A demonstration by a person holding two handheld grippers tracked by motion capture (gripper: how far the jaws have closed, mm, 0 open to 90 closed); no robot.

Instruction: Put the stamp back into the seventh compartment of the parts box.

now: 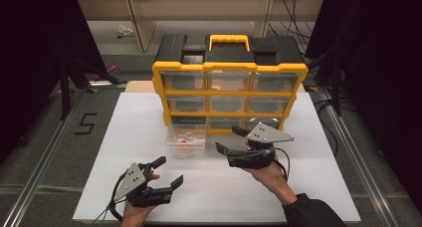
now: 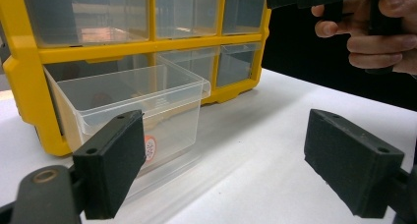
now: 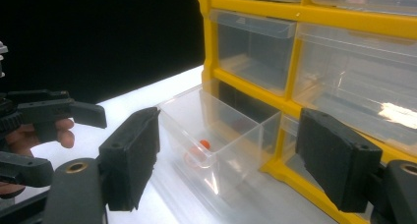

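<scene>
Both sets of jaws stand wide apart with nothing between them. The right gripper (image 1: 235, 139) hovers just right of the pulled-out clear drawer (image 1: 186, 140), near the cabinet front; the left gripper (image 1: 168, 173) waits lower on the white bench (image 1: 308, 187), clear of everything. The drawer juts from the bottom-left slot of the yellow organizer (image 1: 229, 95), and small reddish pieces (image 3: 202, 146), perhaps rings, lie inside. Judging by this, opening is done; taking out the contents or pushing the drawer shut remains.
</scene>
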